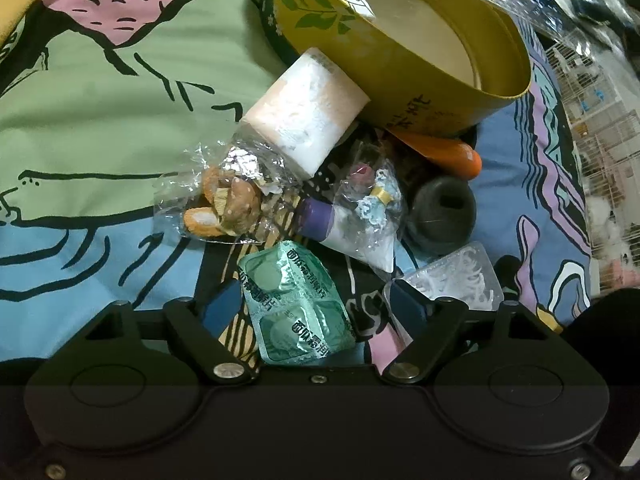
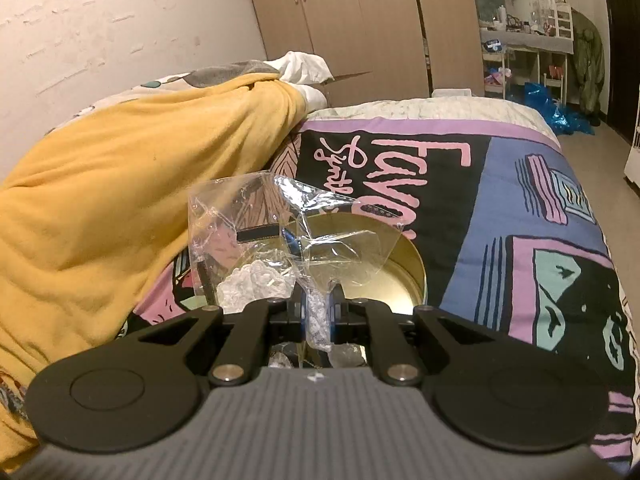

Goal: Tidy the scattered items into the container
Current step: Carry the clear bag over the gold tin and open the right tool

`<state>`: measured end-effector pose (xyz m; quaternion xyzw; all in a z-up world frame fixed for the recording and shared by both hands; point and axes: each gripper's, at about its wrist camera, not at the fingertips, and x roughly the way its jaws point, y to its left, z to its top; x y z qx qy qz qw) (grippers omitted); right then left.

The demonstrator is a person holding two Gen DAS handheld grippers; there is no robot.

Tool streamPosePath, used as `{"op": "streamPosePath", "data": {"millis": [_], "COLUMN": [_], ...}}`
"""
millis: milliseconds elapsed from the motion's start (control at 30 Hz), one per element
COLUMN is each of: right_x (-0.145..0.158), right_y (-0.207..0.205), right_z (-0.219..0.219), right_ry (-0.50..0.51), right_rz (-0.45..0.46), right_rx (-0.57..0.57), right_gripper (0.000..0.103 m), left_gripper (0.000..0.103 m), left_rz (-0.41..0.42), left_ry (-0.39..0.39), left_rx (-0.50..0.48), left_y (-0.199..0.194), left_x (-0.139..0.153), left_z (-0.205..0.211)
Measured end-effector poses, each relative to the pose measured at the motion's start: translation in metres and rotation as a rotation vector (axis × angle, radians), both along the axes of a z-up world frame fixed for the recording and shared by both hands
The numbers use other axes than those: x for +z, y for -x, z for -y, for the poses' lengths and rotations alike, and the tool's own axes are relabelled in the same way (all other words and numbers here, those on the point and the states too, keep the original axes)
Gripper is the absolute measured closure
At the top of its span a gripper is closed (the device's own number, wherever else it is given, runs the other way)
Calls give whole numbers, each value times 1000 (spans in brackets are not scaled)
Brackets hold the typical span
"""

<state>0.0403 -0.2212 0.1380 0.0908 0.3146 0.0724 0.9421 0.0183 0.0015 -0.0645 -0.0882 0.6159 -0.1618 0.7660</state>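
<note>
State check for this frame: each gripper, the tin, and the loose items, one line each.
left gripper: open, astride the green blister pack
right gripper: shut on clear plastic bag
yellow tin: lidless, tilted, interior looks empty
white tube: lying against the tin

- Round yellow tin point(image 1: 404, 80): open, tilted, leaf print on wall, inside bare.
- White roll pack point(image 1: 308, 116): leans on tin's near wall.
- Orange tube point(image 1: 452, 156): partly under tin.
- Dark rubber ring point(image 1: 442, 212): just below tin.
- Two bagged figurines point(image 1: 224, 204), point(image 1: 372, 200): near tin, in front of it.
- Green blister pack point(image 1: 296, 304): flat, furthest from tin.
- Clear bag w/ white lace point(image 2: 280, 248): crumpled, held above tin.
</note>
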Motion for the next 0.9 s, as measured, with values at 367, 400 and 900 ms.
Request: {"op": "streamPosePath", "data": {"millis": [367,400,900], "right_x": [-14,-16,-33], "right_y": [-41,-45,-8], "right_z": [-14,-14,5], "right_ry": [33,28,35], "right_rz": [-42,-51,-23], "right_rx": [-45,-51,-55], "right_gripper": [90,82,4], "left_gripper": [24,24,24], "left_rz": [0,-1,1], "left_ry": [8,9,-18], "left_rx": [-11,-11,-46], "left_y": [1,1,2], "left_x": [-2,-2,-2], "left_z": [0,0,6]}}
